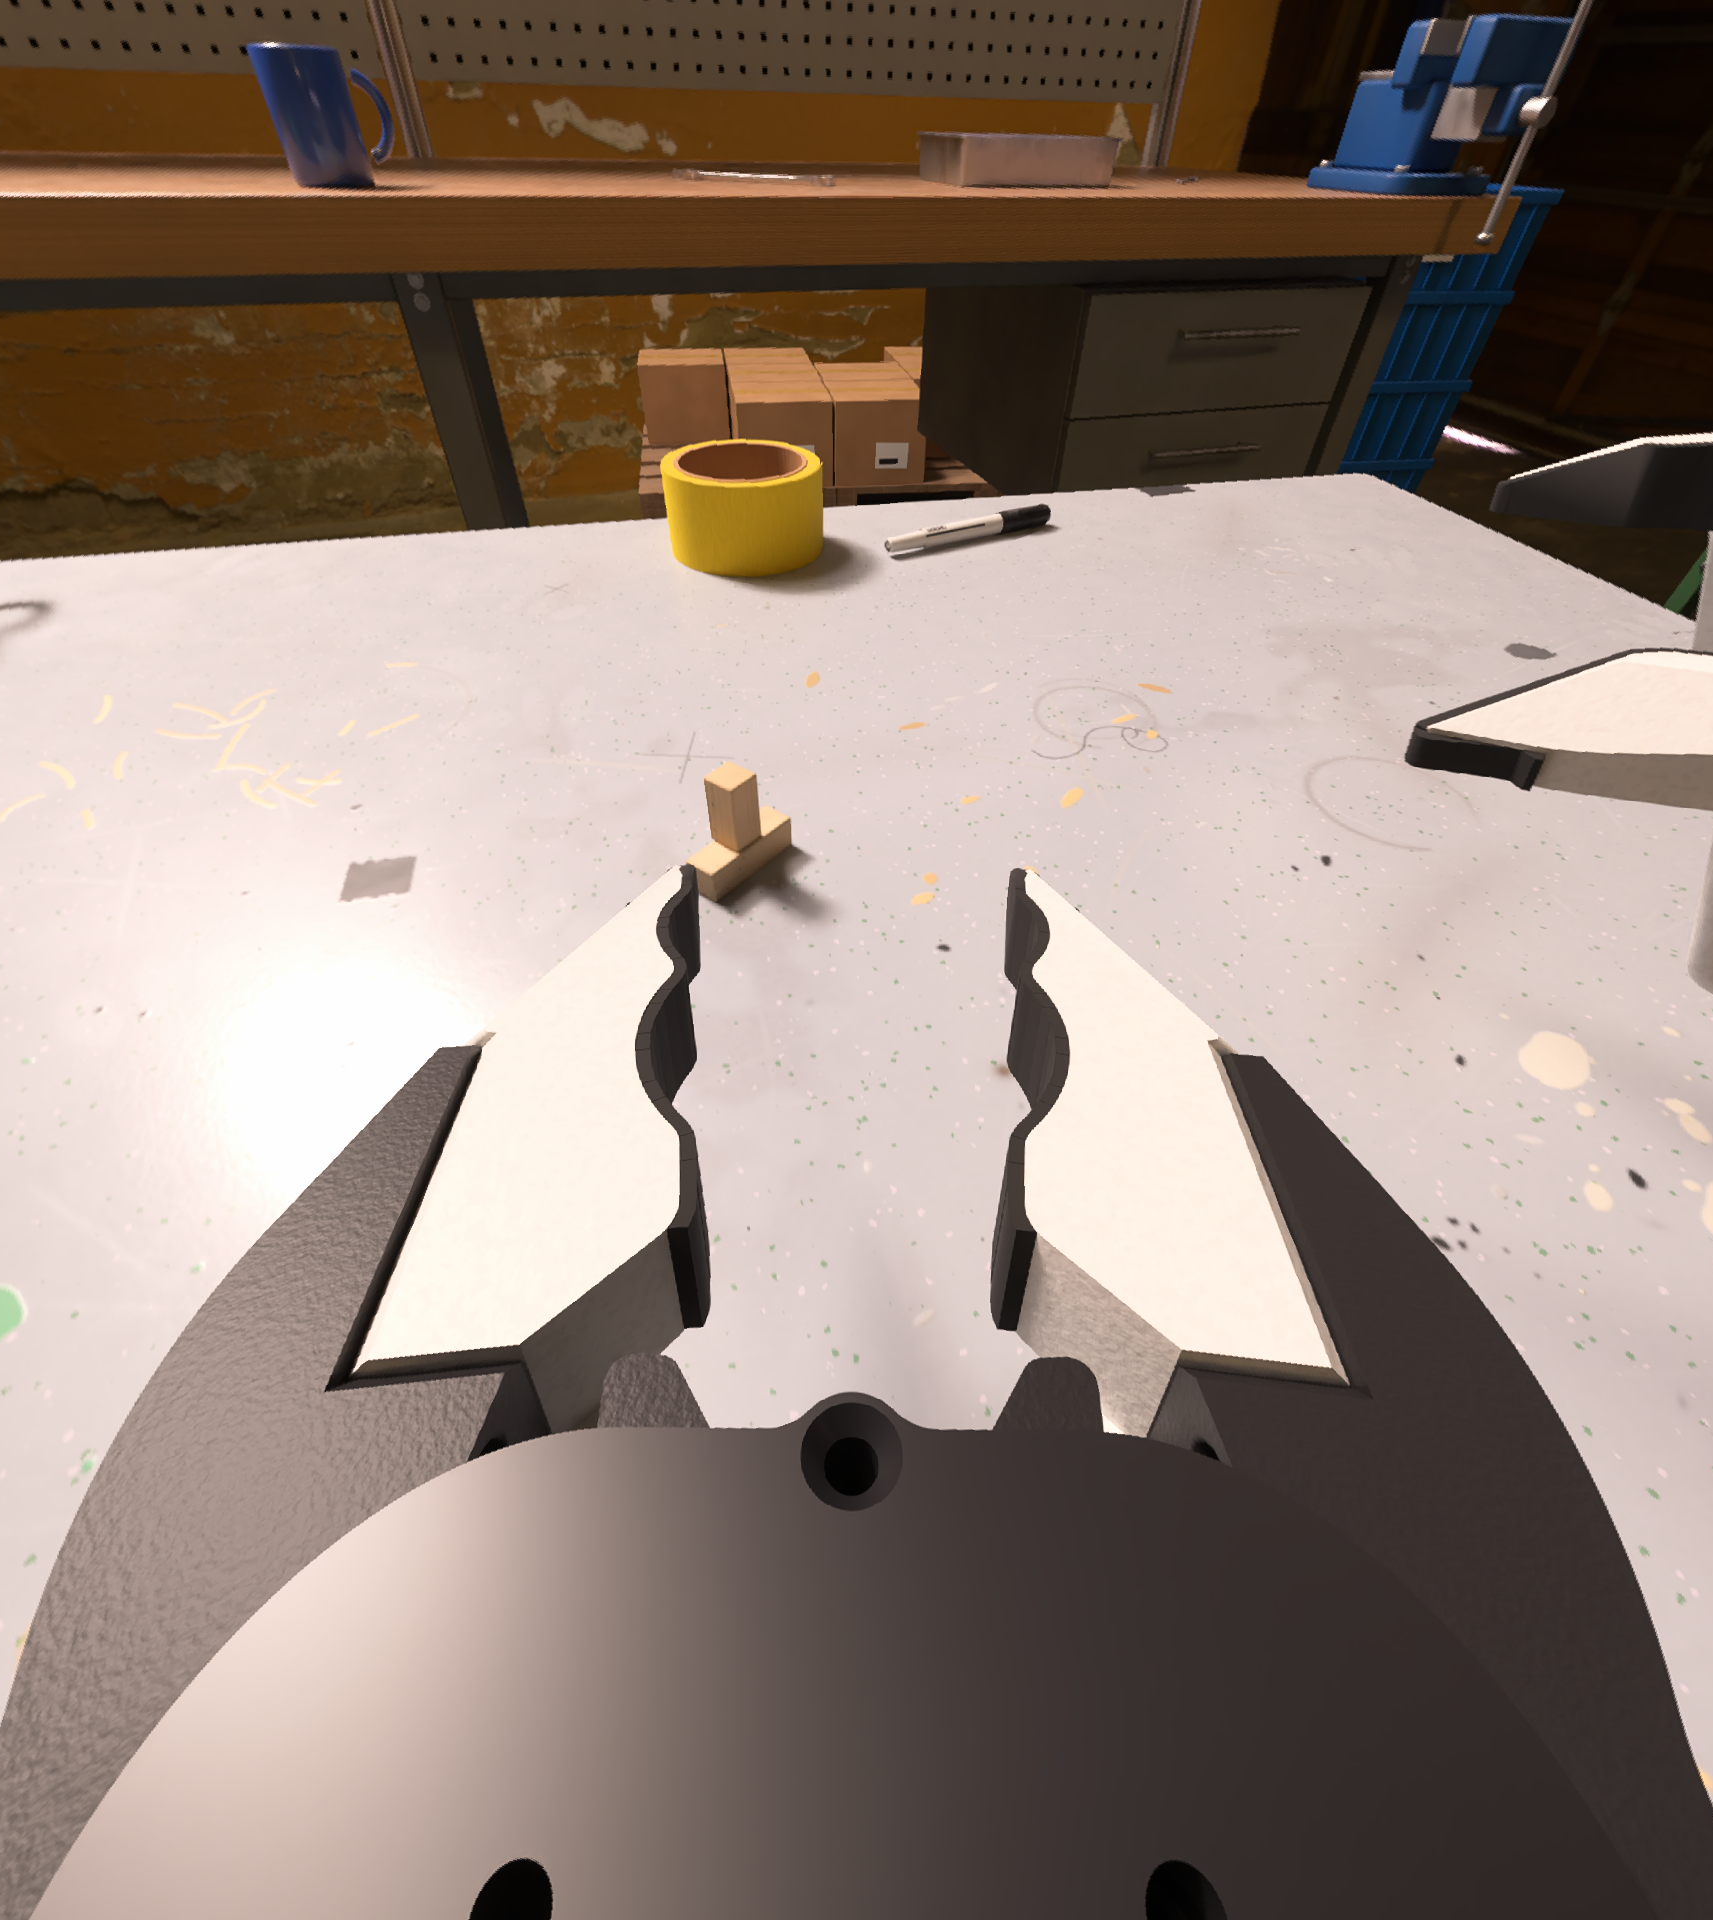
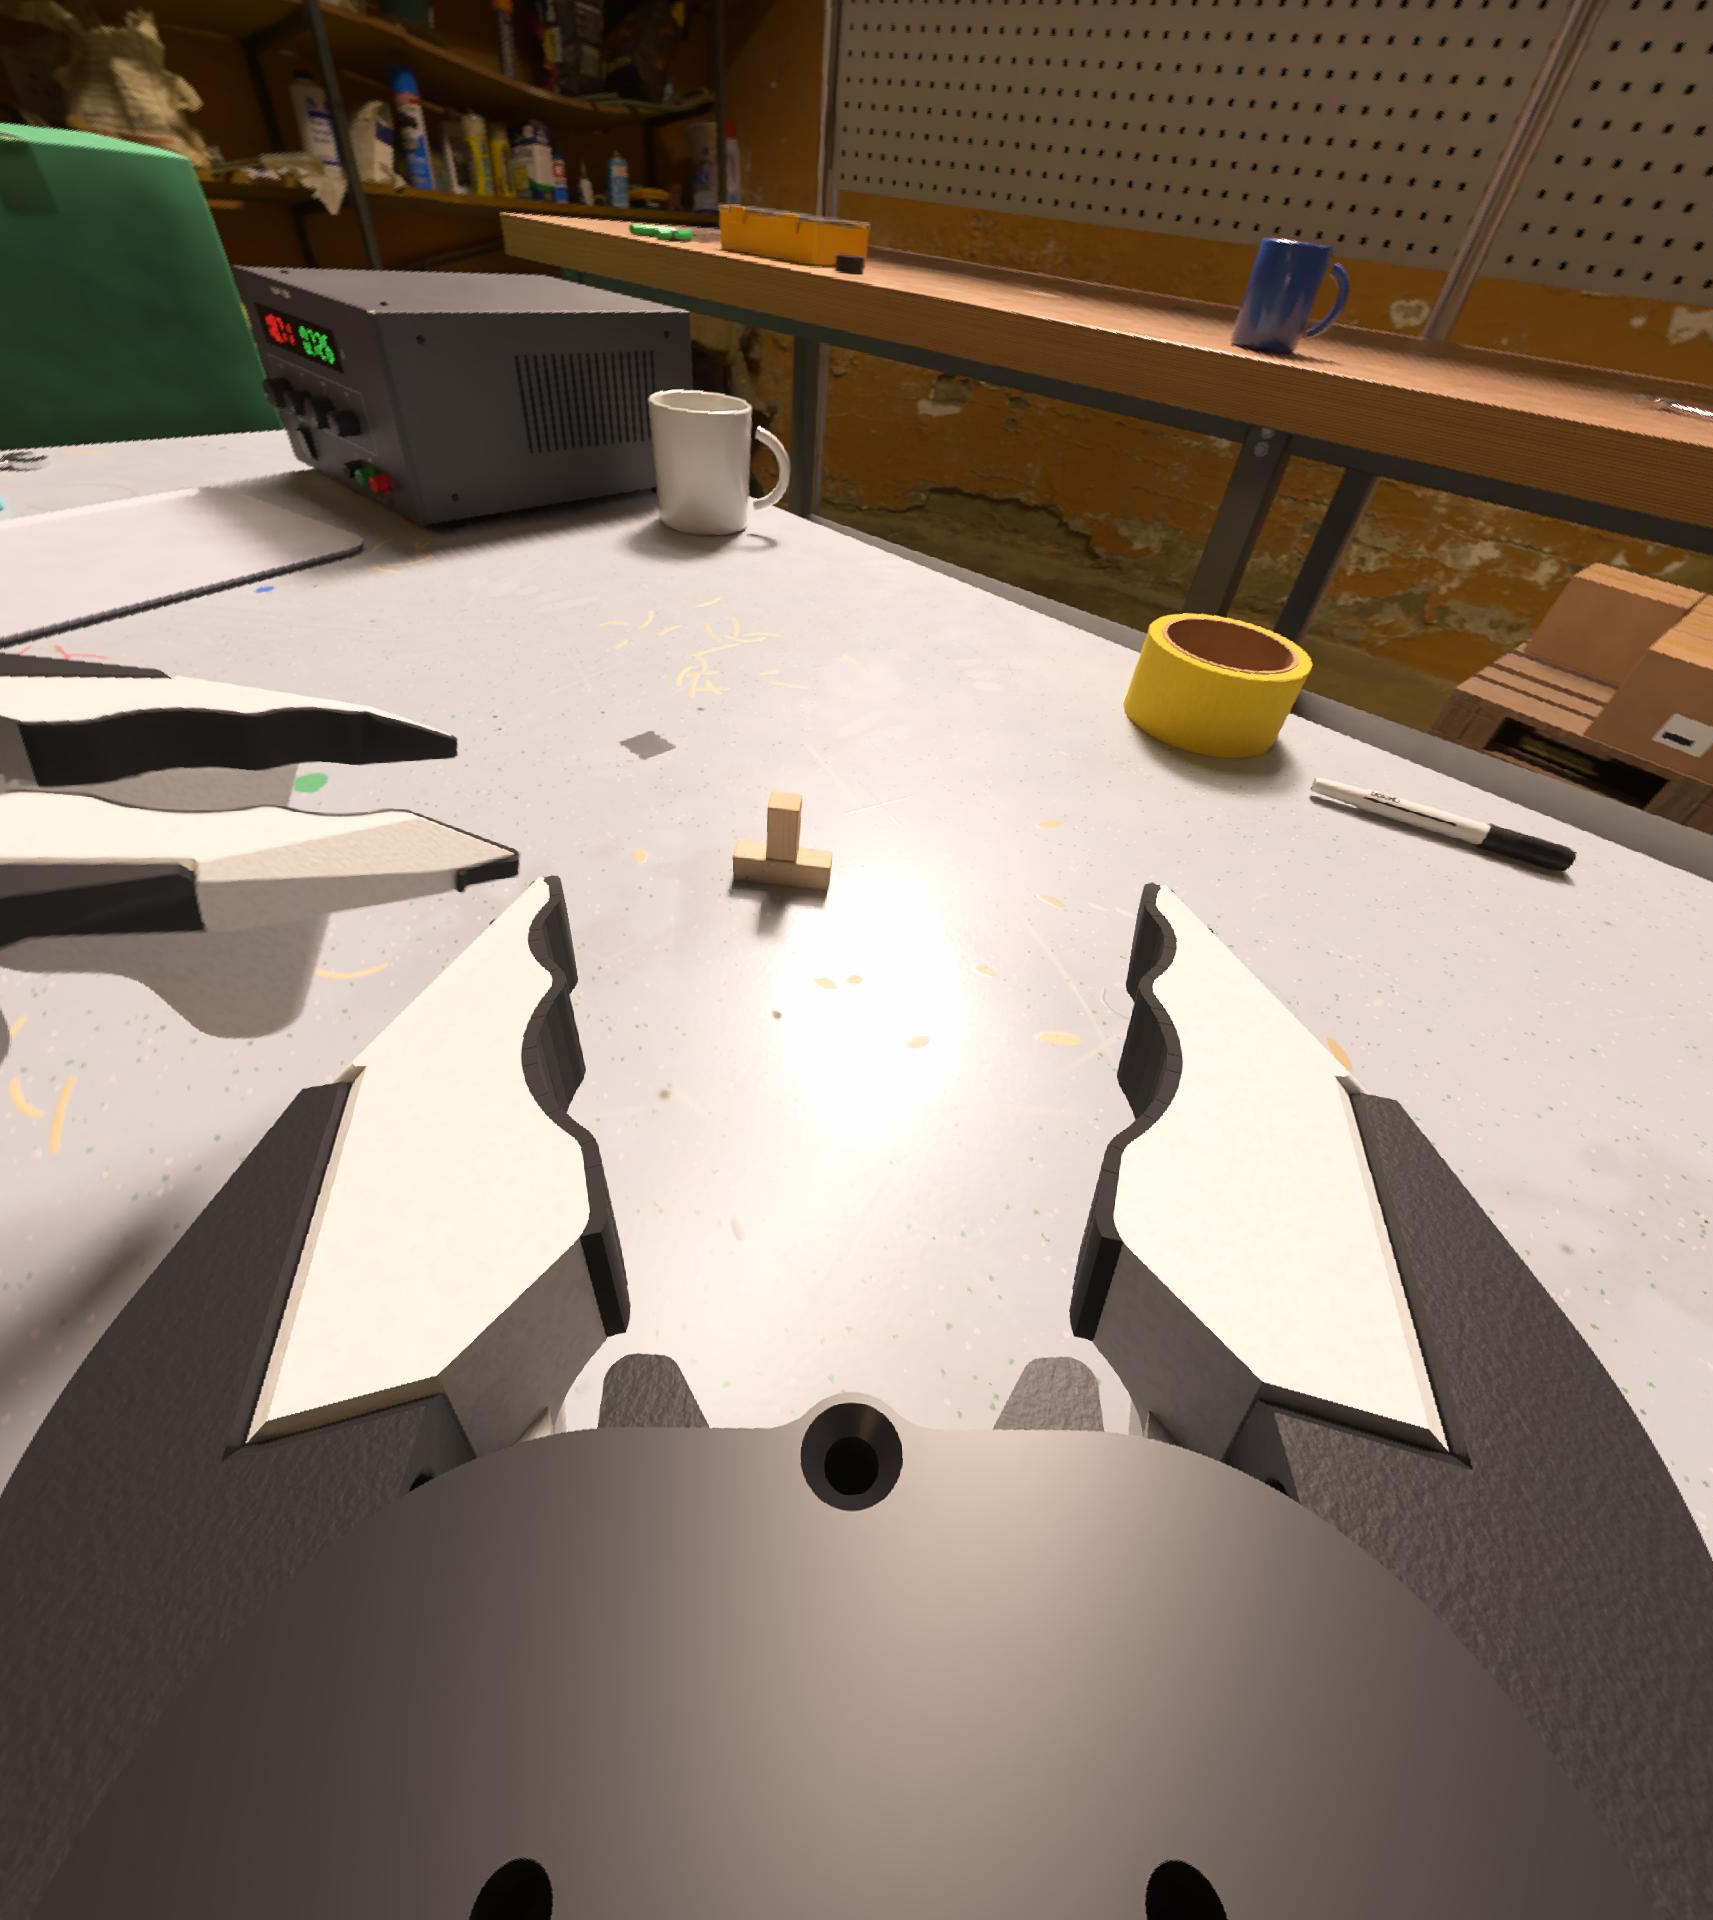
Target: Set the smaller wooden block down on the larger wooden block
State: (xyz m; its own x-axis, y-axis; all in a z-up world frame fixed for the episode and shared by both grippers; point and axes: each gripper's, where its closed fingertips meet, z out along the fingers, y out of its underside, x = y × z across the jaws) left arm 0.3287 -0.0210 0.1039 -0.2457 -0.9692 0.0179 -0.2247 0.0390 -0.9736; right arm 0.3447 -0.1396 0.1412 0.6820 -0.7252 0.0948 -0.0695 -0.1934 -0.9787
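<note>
A small wooden block (image 1: 729, 802) stands upright on top of a longer wooden block (image 1: 738, 862) that lies flat on the white table (image 1: 312, 1039). Both show in the right wrist view too, the small block (image 2: 783, 826) on the long block (image 2: 781, 869). My left gripper (image 1: 852, 894) is open and empty, its left fingertip just short of the long block's near end. My right gripper (image 2: 847, 904) is open and empty, a short way back from the blocks. The right gripper also shows at the right edge of the left wrist view (image 1: 1610, 623), and the left gripper at the left of the right wrist view (image 2: 208, 800).
A yellow tape roll (image 1: 743, 506) and a marker pen (image 1: 966, 528) lie near the table's far edge. A white mug (image 2: 706, 460) and a grey power supply (image 2: 467, 384) stand at the table's left side. A workbench shelf with a blue mug (image 1: 322, 114) is behind.
</note>
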